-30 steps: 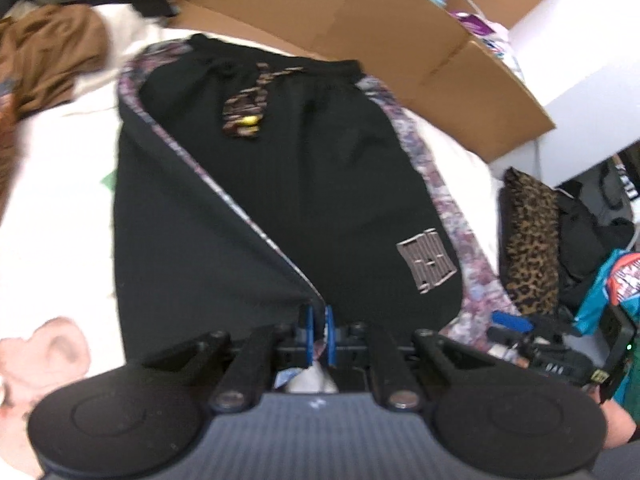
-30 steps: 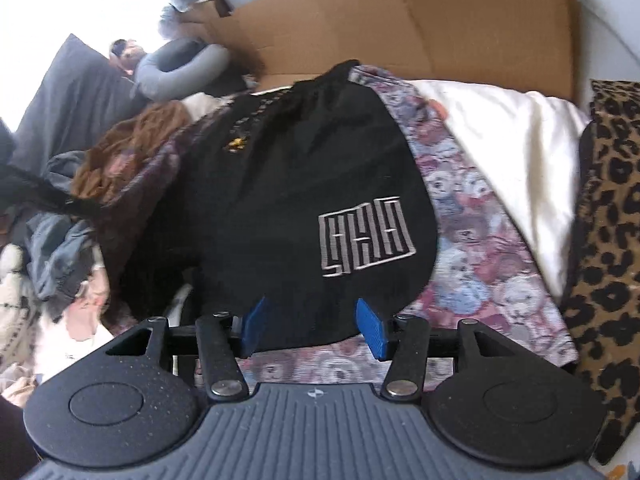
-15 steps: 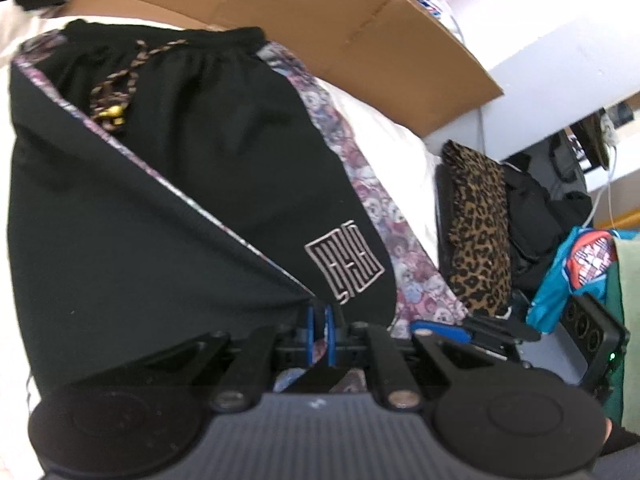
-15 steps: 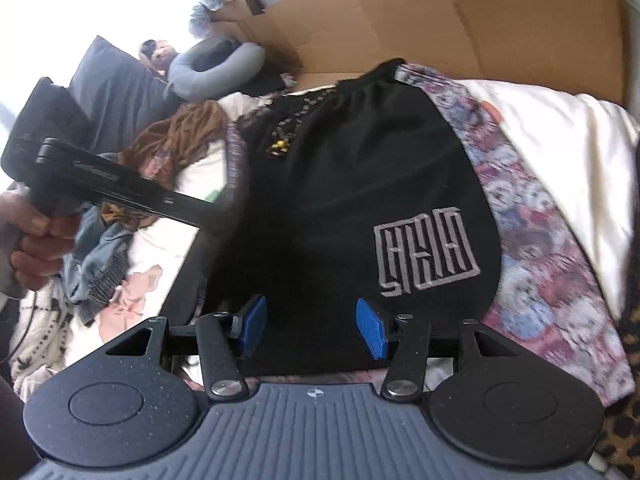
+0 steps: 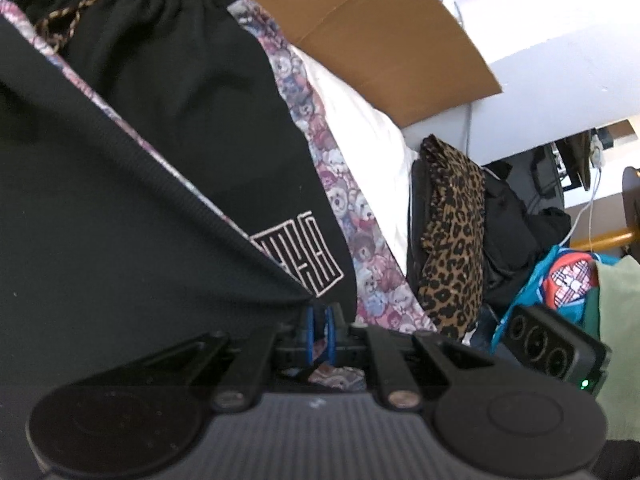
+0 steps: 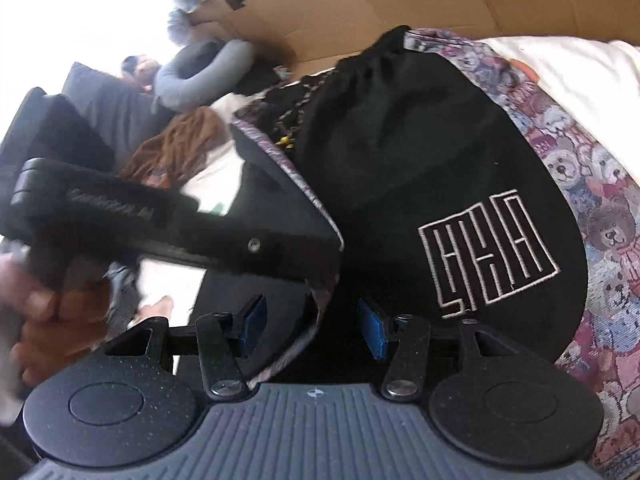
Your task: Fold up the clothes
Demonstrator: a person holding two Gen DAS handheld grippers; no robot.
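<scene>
Since the earlier frame the left gripper has carried the hem corner of the black shorts with teddy-bear print side panels across toward the white maze-like logo, so the folded black leg now covers more of the garment.

The left gripper's blue pads are pressed together on that hem edge, and a thin strip of the patterned lining shows along the fold. The right gripper hangs over the lower hem with its blue pads standing apart and fabric lying between them; whether they touch it cannot be told. The shorts lie spread on a white sheet, their drawstring waistband toward the brown cardboard box. A leopard-print cloth lies just beside the sheet.
</scene>
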